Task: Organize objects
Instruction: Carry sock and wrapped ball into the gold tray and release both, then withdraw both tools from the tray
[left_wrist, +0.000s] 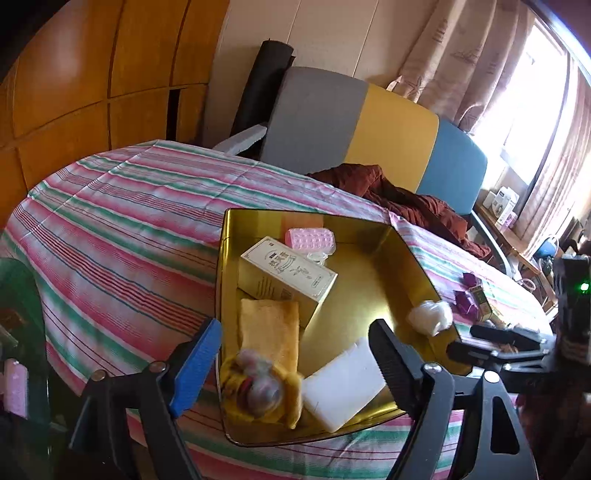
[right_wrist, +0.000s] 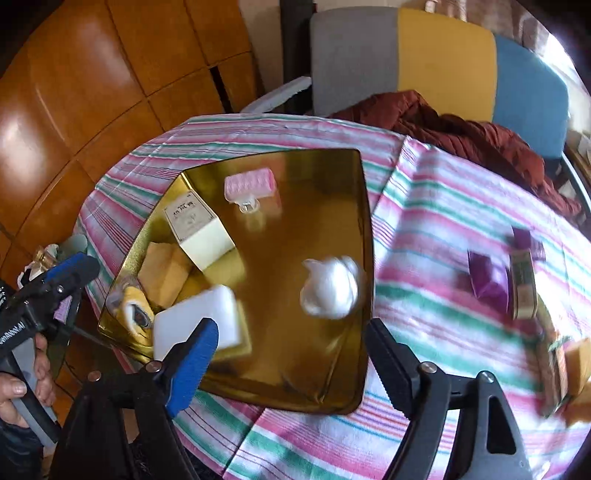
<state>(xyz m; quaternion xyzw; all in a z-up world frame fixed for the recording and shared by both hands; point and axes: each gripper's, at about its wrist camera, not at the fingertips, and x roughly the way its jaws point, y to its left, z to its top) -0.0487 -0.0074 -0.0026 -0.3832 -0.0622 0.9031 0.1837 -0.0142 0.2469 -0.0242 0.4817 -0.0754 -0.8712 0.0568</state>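
We are in the release phase of a sorting cycle. Both claws stand over the gold tray (left_wrist: 402, 254) on the striped worktop (left_wrist: 122, 236), and both are spread wide with nothing pressed between the pads.

Left claw (left_wrist: 291, 354): the jaws are apart and empty. Directly between and just beyond its fingers lie a yellow cloth bundle (left_wrist: 269, 369) and a white block (left_wrist: 343, 384), both inside the tray at its near edge. Further ahead of the claw sit a cream carton (left_wrist: 288, 277) and a pink roller (left_wrist: 310, 240).

Right claw (right_wrist: 291, 350): the jaws are apart and empty. A white wad (right_wrist: 330, 288) appears just ahead of its fingers, over the tray floor; the wad is blurred, so we cannot tell whether it rests on the tray or is in motion.

Items remaining outside the tray lie to the right of the right claw on the worktop: purple packets (right_wrist: 487, 277), a small green box (right_wrist: 524, 288) beside them, and a yellow item (right_wrist: 580, 358) at the near right edge.

We judge the next move as follows. We swing the right claw toward the purple packets, keep the jaws wide, and align the fingers across one packet's narrow side before closing. The packets touch the green box, so we approach from the free side.
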